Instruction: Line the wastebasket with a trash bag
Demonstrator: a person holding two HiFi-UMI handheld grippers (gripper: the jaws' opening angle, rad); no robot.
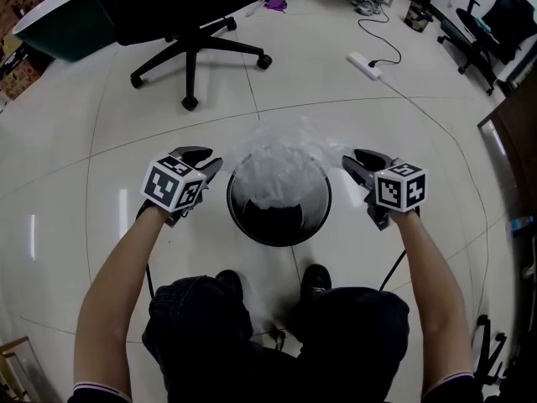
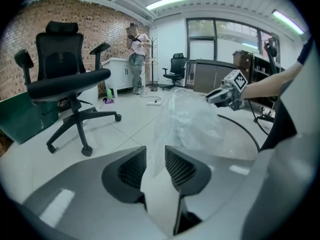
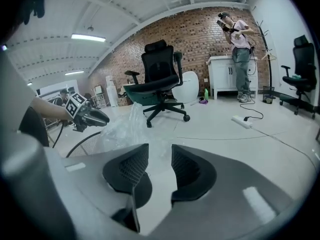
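A clear trash bag (image 1: 281, 170) bunches over the mesh wastebasket (image 1: 237, 222), midway between the left gripper (image 1: 208, 166) and right gripper (image 1: 351, 164), both equally near. Both jaws stand parted and grip nothing, with loose film lying in the left gap.

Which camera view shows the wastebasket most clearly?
The head view: it looks down into the wastebasket, showing its round rim and dark inside, with the trash bag over the far part. The gripper views show only a piece of its mesh wall.

Person is wearing dark trousers (image 1: 277, 334), black shoes (image 1: 315, 280), short dark sleeves (image 1: 101, 390). Black left gripper (image 1: 204, 164) and right gripper (image 1: 357, 164) are each carrying a white cube (image 1: 174, 184) with black square markers.
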